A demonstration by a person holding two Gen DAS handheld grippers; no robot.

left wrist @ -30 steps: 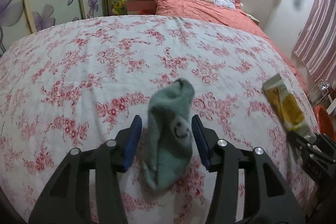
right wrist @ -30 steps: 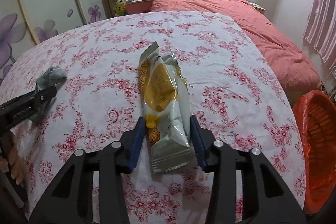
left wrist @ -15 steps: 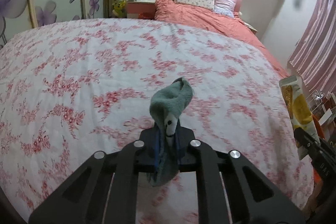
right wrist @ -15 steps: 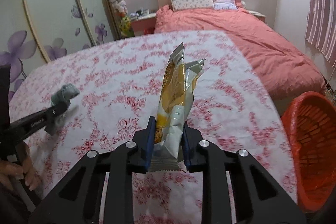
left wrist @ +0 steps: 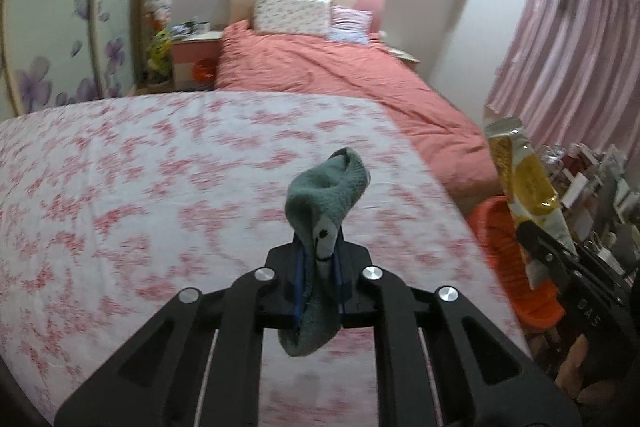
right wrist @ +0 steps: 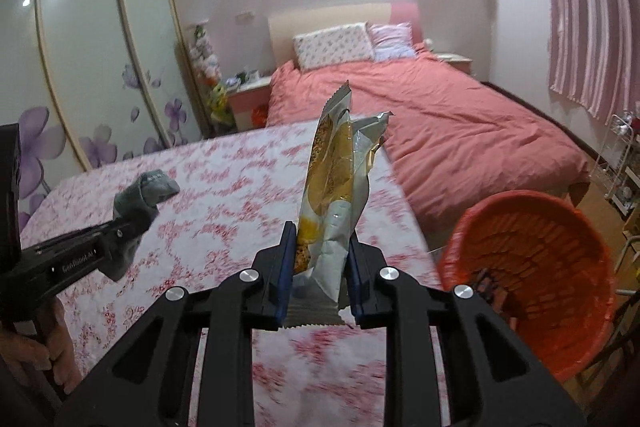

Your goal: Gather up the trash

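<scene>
Now, from the left wrist, the left gripper [left wrist: 318, 281] is pinching a green sock [left wrist: 325, 205] above the floral bedspread [left wrist: 120, 195]; from the right wrist, the right gripper [right wrist: 320, 277] is clamping a snack wrapper [right wrist: 334, 195], best released squarely over the orange basket [right wrist: 532, 267]

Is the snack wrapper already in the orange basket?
No, the snack wrapper stands clamped upright in the right gripper above the bedspread, left of the orange basket.
</scene>
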